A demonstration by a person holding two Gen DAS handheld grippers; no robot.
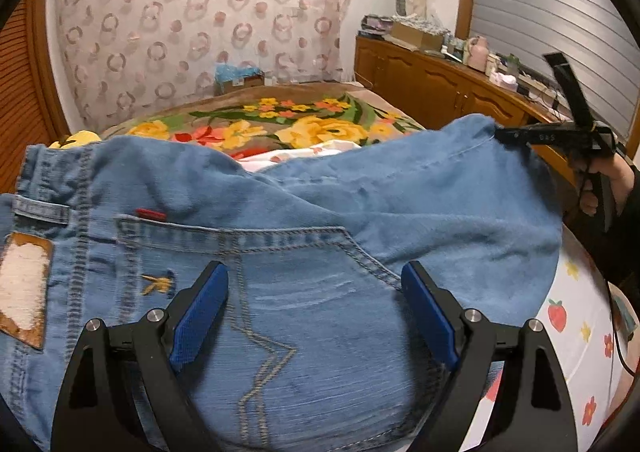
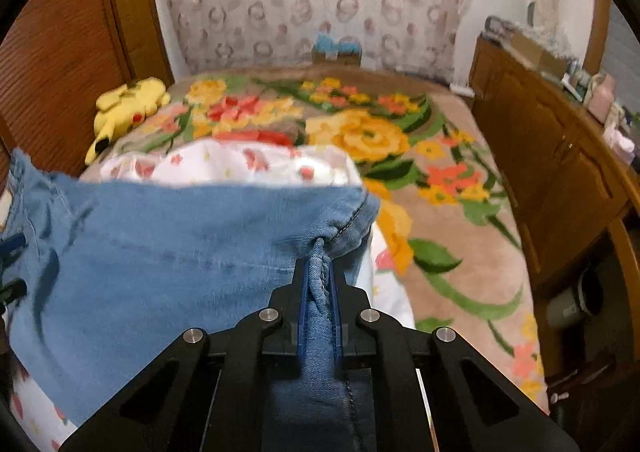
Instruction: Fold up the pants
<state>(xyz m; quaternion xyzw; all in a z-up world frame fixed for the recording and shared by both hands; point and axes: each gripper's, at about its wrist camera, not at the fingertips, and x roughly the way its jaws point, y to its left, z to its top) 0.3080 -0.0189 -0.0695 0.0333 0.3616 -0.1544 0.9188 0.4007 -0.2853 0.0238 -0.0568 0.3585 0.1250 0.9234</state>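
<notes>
Light blue jeans [image 1: 304, 292] lie on the bed, back pocket and waistband up. My left gripper [image 1: 316, 284] is open, its blue pads on either side of the back pocket, just above the cloth. My right gripper [image 2: 320, 272] is shut on a bunched fold of the jeans [image 2: 168, 252] and holds that edge lifted. In the left wrist view the right gripper [image 1: 504, 135] shows at the far right, pinching the raised denim corner.
The bed carries a floral blanket [image 2: 400, 139] and a white strawberry-print sheet [image 1: 580, 324]. A yellow plush toy [image 2: 128, 107] lies at the left by the wooden wardrobe. A wooden dresser [image 1: 440, 87] with clutter stands along the right.
</notes>
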